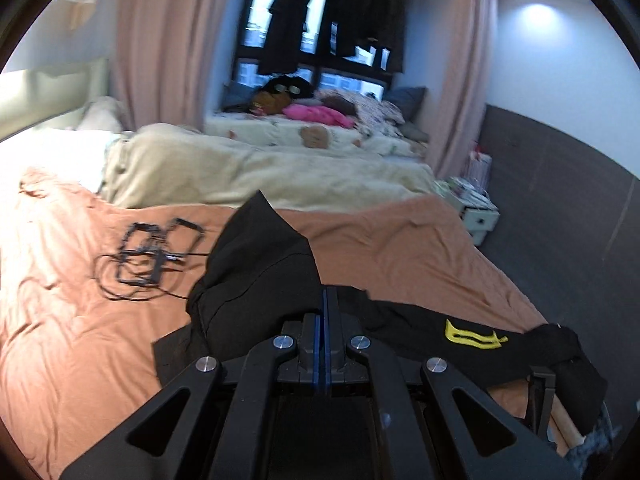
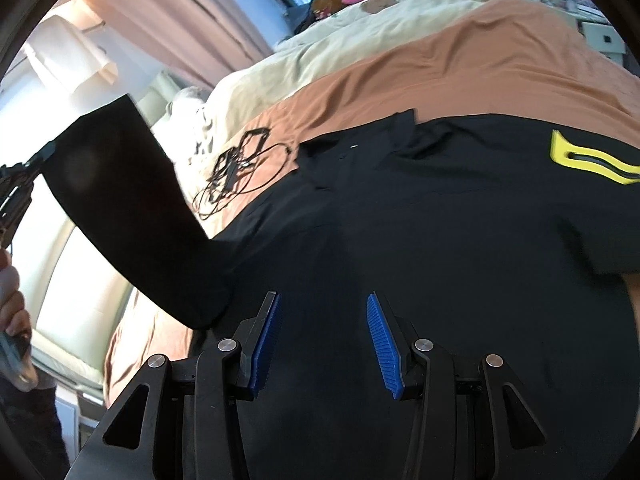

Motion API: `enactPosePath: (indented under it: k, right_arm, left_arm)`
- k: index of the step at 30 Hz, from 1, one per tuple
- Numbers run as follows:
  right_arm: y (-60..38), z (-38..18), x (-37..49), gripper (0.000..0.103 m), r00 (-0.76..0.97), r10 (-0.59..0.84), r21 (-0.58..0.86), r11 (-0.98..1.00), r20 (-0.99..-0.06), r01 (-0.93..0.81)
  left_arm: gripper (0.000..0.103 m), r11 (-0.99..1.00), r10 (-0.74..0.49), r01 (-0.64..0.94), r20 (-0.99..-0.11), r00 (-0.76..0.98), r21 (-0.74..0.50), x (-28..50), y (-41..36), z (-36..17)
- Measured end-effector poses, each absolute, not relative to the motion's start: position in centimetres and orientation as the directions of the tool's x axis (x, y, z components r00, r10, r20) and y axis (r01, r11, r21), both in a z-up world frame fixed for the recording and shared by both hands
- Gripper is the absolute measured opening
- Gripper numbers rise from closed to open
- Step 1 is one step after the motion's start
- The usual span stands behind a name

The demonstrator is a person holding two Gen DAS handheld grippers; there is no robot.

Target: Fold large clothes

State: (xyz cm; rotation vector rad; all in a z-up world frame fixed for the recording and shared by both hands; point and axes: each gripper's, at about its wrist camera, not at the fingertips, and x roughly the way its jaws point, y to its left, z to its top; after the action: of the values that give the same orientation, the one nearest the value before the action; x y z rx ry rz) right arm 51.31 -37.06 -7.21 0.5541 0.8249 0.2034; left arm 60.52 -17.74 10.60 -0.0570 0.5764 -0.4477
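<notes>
Shirt (image 2: 400,220) hem beyond frame edge

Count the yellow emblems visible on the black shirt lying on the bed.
1. The yellow emblem sits on the black shirt near its right side; others may be hidden in folds or underneath.

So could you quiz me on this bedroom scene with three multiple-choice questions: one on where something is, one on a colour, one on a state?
1. Where does the tangle of black cables lie?
A. On the orange bedsheet
B. On the floor
C. On the windowsill

2. What colour is the emblem on the black garment?
A. Red
B. Yellow
C. White

3. How do the fingers of the right gripper stand?
A. Closed on the sleeve
B. Closed on nothing
C. Apart, with nothing pinched

Answers:
1. A, the cables rest on the sheet beside the garment.
2. B, the emblem shows bright yellow in both views.
3. C, a clear gap separates the blue pads above the cloth.
</notes>
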Motion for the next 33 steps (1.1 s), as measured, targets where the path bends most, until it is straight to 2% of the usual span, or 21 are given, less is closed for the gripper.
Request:
enactPosePath:
  k: [4, 7, 10, 12, 13, 15, 16, 17, 21, 24, 25, 29, 33]
  right_arm:
    - [-39.9, -7.8, 49.6, 0.045, 0.686, 0.347, 0.539, 0.839, -0.64, 0.078]
    - [-41.9, -8.6, 48.7, 0.045, 0.692, 0.325, 0.54, 0.835, -0.645, 0.111]
    - [-43.3, -9.8, 48.4, 0.045, 0.685, 0.308, 0.538, 0.83, -0.661, 0.145]
    - [-44.5, -10.7, 47.5, 0.045, 0.678, 0.303, 0.536, 0.829, -0.67, 0.159]
    - [-45.6, -10.9, 46.3, 0.045, 0.675, 0.3, 0.532, 0.831, -0.675, 0.164]
    - [-46.2, -11.4, 46.1, 0.045, 0.67, 0.289, 0.524, 0.834, -0.684, 0.176]
    - [-46.3, -11.5, 46.2, 0.045, 0.668, 0.285, 0.522, 0.834, -0.687, 0.181]
    - [-46.4, -11.7, 46.3, 0.045, 0.667, 0.282, 0.521, 0.833, -0.689, 0.186]
    - [-45.9, -12.1, 47.6, 0.045, 0.661, 0.279, 0.515, 0.836, -0.696, 0.189]
    - [-45.3, -12.4, 48.6, 0.045, 0.658, 0.284, 0.509, 0.842, -0.697, 0.177]
    - [-44.6, -12.2, 49.1, 0.045, 0.66, 0.284, 0.505, 0.847, -0.695, 0.168]
    - [-43.1, -10.5, 47.4, 0.045, 0.675, 0.287, 0.494, 0.86, -0.68, 0.132]
    - [-40.9, -9.3, 47.2, 0.045, 0.673, 0.287, 0.463, 0.881, -0.682, 0.094]
  left_arm:
    - [0.004, 0.875, -0.461, 0.459, -0.549, 0.697, -0.151, 60.6, -22.7, 8.7]
    - [0.004, 0.852, -0.481, 0.502, -0.607, 0.633, -0.151, 60.9, -26.1, 6.1]
    - [0.005, 0.794, -0.538, 0.559, -0.706, 0.461, -0.239, 61.6, -29.0, 1.8]
    - [0.005, 0.789, -0.522, 0.55, -0.77, 0.367, -0.273, 61.5, -30.4, -1.5]
    - [0.009, 0.799, -0.492, 0.549, -0.793, 0.358, -0.248, 61.2, -30.9, -2.9]
    - [0.031, 0.805, -0.454, 0.556, -0.818, 0.353, -0.207, 60.6, -31.1, -4.7]
    - [0.05, 0.802, -0.46, 0.556, -0.819, 0.342, -0.218, 60.2, -30.8, -5.4]
    - [0.062, 0.8, -0.466, 0.555, -0.818, 0.338, -0.227, 60.0, -30.6, -5.7]
    - [0.075, 0.79, -0.487, 0.562, -0.808, 0.331, -0.246, 59.2, -29.1, -5.7]
    - [0.095, 0.759, -0.538, 0.568, -0.797, 0.275, -0.316, 58.5, -27.6, -5.5]
    - [0.099, 0.755, -0.542, 0.572, -0.795, 0.271, -0.32, 58.3, -27.3, -5.4]
    - [0.099, 0.771, -0.532, 0.556, -0.794, 0.294, -0.311, 57.3, -24.6, -5.3]
    - [0.099, 0.844, -0.447, 0.49, -0.791, 0.417, -0.218, 56.8, -20.1, -4.9]
